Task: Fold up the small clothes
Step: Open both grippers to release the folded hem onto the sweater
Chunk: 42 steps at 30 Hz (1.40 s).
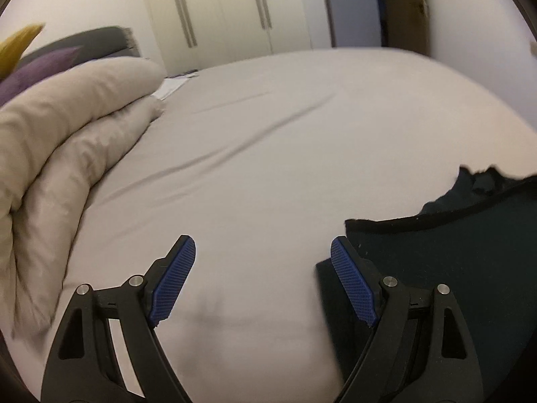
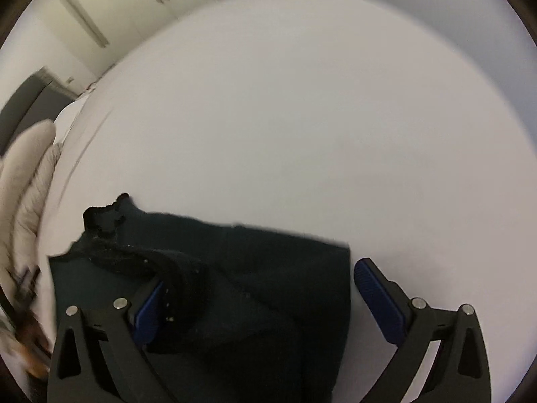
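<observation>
A small dark garment [image 2: 241,268] lies on the pale bed sheet [image 2: 302,117]. In the right wrist view it is rumpled, with a lacy edge at its upper left, and it sits between the fingers of my right gripper [image 2: 258,295], which is open; cloth drapes over the left fingertip. In the left wrist view the same garment [image 1: 470,262] lies at the lower right. My left gripper [image 1: 263,275] is open and empty over bare sheet, its right finger at the garment's left edge.
A rolled beige duvet [image 1: 67,154] lies along the left of the bed [image 1: 285,134]. Purple and dark pillows [image 1: 43,67] sit behind it. White wardrobe doors [image 1: 218,10] stand beyond the bed.
</observation>
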{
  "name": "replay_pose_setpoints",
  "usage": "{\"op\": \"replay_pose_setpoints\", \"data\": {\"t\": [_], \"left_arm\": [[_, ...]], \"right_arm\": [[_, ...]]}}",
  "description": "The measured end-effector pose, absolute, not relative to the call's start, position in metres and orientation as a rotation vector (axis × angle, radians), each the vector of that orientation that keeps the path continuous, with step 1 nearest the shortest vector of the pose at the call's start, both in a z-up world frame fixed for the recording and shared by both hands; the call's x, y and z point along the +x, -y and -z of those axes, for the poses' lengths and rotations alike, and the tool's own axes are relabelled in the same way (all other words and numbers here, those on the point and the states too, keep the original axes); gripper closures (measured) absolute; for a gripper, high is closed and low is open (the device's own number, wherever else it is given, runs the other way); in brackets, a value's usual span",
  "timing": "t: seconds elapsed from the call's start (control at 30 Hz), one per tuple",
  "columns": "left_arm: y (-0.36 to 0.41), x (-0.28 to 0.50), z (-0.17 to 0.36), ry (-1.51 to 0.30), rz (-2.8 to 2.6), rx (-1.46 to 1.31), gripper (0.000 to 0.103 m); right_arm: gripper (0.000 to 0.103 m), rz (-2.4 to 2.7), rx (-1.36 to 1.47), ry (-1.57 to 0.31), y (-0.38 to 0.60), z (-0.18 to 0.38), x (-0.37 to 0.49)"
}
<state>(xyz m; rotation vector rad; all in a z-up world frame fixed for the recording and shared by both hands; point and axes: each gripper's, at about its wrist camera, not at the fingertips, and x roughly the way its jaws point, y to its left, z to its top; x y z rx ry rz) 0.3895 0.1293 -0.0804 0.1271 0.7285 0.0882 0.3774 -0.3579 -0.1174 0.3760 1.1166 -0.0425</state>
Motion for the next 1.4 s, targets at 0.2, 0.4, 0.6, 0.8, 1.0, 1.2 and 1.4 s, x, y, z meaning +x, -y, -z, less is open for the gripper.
{"op": "replay_pose_setpoints", "data": {"t": [0.2,0.4,0.6,0.8,1.0,1.2,1.4], "left_arm": [[-0.144,0.347,0.082,-0.677,-0.037,0.037,0.02],[-0.145,0.323,0.103,-0.664,0.044,0.063,0.02],[-0.144,0.307,0.097,-0.65,0.037,0.011,0.02],[-0.164,0.311,0.085,-0.632,-0.024,-0.04,0.02],[-0.189,0.307,0.071,-0.607,-0.059,-0.144,0.02],[-0.181,0.302,0.069,-0.612,0.037,-0.182,0.02],[-0.126,0.302,0.089,-0.745,0.216,-0.089,0.022]], "right_arm": [[0.0,0.047,0.687,-1.144,0.391,0.124,0.37],[0.0,0.047,0.648,-1.203,0.382,0.122,0.396],[0.0,0.069,0.887,-1.164,0.408,0.13,0.391],[0.0,0.203,1.014,-1.059,0.426,0.124,0.383],[0.005,0.205,0.728,-0.946,0.368,0.088,0.38],[0.007,-0.061,0.508,-0.888,0.264,0.072,0.361],[0.014,-0.269,0.543,-0.938,0.211,0.12,0.341]]}}
